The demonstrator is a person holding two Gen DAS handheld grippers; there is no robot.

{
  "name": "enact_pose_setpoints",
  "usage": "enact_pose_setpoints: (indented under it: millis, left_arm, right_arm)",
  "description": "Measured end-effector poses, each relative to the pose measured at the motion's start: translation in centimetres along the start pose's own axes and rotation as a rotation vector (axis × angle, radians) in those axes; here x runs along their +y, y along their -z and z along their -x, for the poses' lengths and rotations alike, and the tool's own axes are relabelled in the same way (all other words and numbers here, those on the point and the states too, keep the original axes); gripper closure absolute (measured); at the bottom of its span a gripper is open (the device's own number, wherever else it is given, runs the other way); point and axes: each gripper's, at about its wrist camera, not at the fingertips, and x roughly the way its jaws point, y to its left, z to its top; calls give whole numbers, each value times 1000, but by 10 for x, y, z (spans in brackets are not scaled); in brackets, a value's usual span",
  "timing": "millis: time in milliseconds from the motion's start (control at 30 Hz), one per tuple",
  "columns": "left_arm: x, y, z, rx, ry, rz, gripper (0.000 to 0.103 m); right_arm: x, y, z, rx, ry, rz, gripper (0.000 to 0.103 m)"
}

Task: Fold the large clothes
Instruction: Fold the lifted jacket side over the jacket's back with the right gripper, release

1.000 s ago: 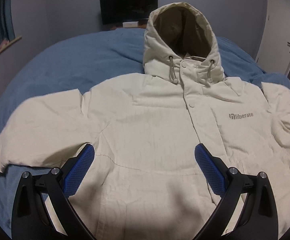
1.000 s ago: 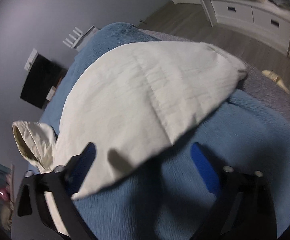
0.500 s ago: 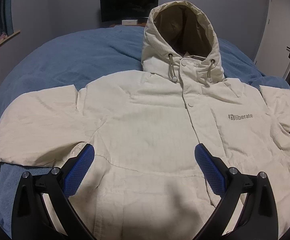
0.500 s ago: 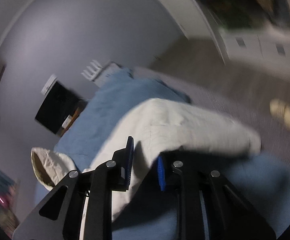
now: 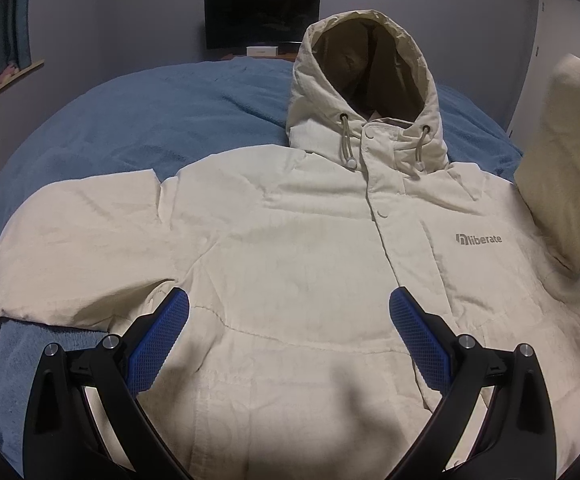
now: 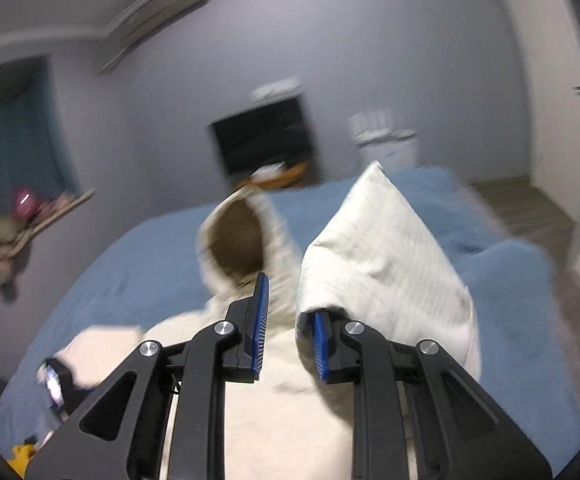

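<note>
Cream hooded jacket (image 5: 290,248) lying face up on the blue bed (image 5: 137,120), hood (image 5: 366,92) pointing away from the cameras and the front placket running along the garment's long axis. The left gripper (image 5: 289,330) hovers above the lower chest with its blue pads spread wide, holding nothing. The right gripper (image 6: 287,326) has its pads drawn close together on the cuff end of the right-hand sleeve (image 6: 386,264); in the right wrist view, which is motion-blurred, the fabric wraps over the right-hand pad, and the sleeve stands lifted off the bed. In the left wrist view the same sleeve (image 5: 562,176) rises at the right edge, just beside the shoulder. The opposite sleeve (image 5: 73,240) lies flat, extended sideways across the bed. The governing relation: the raised sleeve lies to the right of the jacket's centre line, so the fold presumably carries it leftward across the chest, a move for which the right gripper is the nearer.
</note>
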Motion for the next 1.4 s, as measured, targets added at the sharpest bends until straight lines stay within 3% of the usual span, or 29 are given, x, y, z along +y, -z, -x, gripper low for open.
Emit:
enact_pose_setpoints:
  millis: [167, 367, 433, 467, 500, 567, 667, 833, 900, 1000, 1100, 1167, 1233, 1300, 1333, 1367, 1400]
  left_arm:
    - [5, 4, -1, 1, -4, 16, 6]
    - [5, 6, -3, 7, -11, 9, 6]
    - [5, 6, -3, 5, -13, 9, 6]
    - [4, 5, -2, 2, -12, 9, 6]
    - [3, 3, 0, -1, -10, 9, 6]
    - [0, -4, 6, 2, -10, -3, 6]
    - [-14, -23, 18, 2, 18, -37, 6]
    - [-70, -43, 18, 25, 166, -111, 6]
    - [-109, -39, 3, 55, 211, -189, 7]
    - [-166, -26, -16, 54, 255, -314, 9]
    - [-210, -15, -32, 71, 326, -383, 17]
    - [-231, -8, -41, 78, 324, -429, 18]
    - [-244, -3, -51, 101, 309, -464, 26]
    - [-252, 5, -63, 114, 230, -523, 51]
    - [-252, 6, -66, 118, 230, -539, 57]
    - [-249, 7, -65, 123, 261, -540, 76]
    - [-243, 6, -62, 126, 277, -529, 82]
  right_arm:
    - [61, 59, -73, 177, -87, 65, 86]
    - [72, 138, -129, 430, -134, 105, 84]
    - [65, 149, -135, 524, -179, 47, 76]
    - [60, 153, -130, 537, -201, 18, 62]
    - [53, 151, -126, 545, -222, -17, 42]
    - [38, 138, -105, 526, -228, -78, 27]
    - [20, 120, -74, 439, -230, -113, 25]
    - [-40, 92, -41, 192, -14, -240, 16]
    - [-64, 91, -37, 157, 50, -317, 16]
    - [-92, 96, -33, 128, 69, -427, 16]
    - [-106, 104, -32, 108, 99, -454, 16]
    - [-112, 106, -33, 108, 106, -469, 16]
    - [-116, 108, -35, 114, 93, -490, 16]
    - [-118, 110, -41, 113, 89, -485, 16]
    - [-116, 110, -42, 110, 89, -474, 16]
    - [-116, 110, -46, 109, 88, -466, 16]
    - [-115, 110, -47, 109, 86, -456, 16]
